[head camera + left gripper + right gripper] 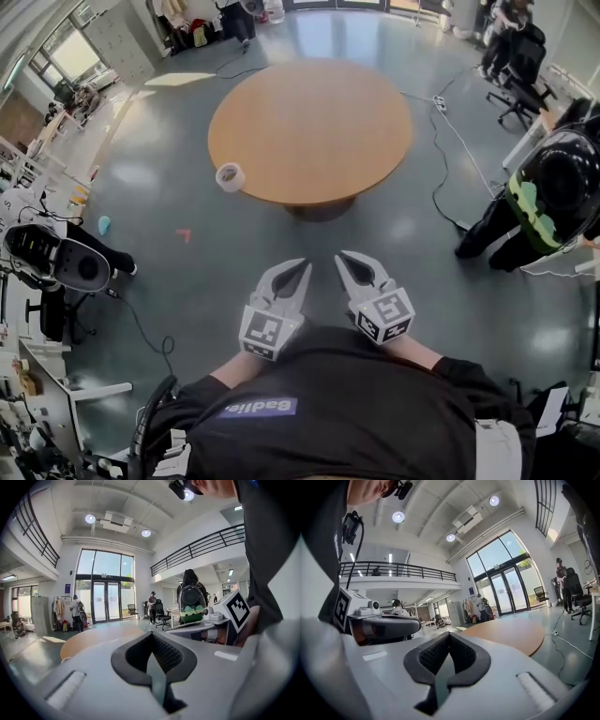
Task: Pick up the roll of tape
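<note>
The roll of tape (230,176), pale and ring-shaped, lies at the left edge of the round wooden table (319,122). Both grippers hang close to my body, well short of the table and pointing toward it. My left gripper (302,265) is shut with nothing between its jaws, and my right gripper (342,256) beside it is shut and empty too. In the left gripper view the left gripper (151,635) has its pads meeting, with the table (93,639) ahead. In the right gripper view the right gripper (449,635) is closed, with the table (511,632) to the right. The tape shows in neither gripper view.
A person in a bright vest (539,202) stands at the right. Cables (450,131) run across the grey floor from the table. Office chairs (520,66) stand at the back right, and a black and white machine (56,258) at the left.
</note>
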`<state>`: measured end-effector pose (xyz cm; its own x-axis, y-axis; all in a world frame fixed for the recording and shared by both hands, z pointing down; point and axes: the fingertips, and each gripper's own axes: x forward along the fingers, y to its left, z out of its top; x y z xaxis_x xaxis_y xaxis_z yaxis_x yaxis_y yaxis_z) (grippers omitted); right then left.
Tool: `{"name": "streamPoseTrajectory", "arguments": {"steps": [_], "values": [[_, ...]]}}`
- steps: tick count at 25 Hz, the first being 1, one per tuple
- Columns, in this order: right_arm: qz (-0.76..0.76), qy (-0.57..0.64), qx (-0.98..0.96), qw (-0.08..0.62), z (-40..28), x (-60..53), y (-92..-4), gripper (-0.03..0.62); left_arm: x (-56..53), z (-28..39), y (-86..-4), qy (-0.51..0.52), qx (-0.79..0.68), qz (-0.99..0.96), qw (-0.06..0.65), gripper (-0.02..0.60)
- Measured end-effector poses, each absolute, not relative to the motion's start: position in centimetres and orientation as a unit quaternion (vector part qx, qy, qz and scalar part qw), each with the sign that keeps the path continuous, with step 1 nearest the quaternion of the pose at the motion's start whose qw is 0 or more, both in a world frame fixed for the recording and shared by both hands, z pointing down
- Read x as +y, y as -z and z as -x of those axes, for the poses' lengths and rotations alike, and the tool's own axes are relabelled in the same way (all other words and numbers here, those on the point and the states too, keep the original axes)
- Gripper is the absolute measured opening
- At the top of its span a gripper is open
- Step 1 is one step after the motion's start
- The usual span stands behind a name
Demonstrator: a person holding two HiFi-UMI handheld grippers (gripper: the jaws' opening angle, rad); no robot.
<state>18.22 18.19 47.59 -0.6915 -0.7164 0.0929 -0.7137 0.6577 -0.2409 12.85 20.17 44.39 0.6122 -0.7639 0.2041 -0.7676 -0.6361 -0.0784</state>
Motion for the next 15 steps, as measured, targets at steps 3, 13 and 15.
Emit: {"name": "streamPoseTrajectory", "arguments": {"steps": [3, 13, 15], "values": [[0.400, 0.133, 0.907, 0.004, -18.8, 15.9, -48.4, 0.005, 18.2, -13.5, -45.0, -0.106, -0.421, -0.901, 0.009, 0.017], [0.456, 0.130, 0.880, -0.015, -16.3, 4.1, -49.5, 0.005, 5.9, -9.4, -45.5, -0.069, -0.378, -0.923, 0.005, 0.017], [0.465, 0.130, 0.876, -0.019, -15.8, 0.0, -49.4, 0.005, 1.6, -8.6, -45.0, -0.059, -0.374, -0.925, -0.001, 0.017]]}}
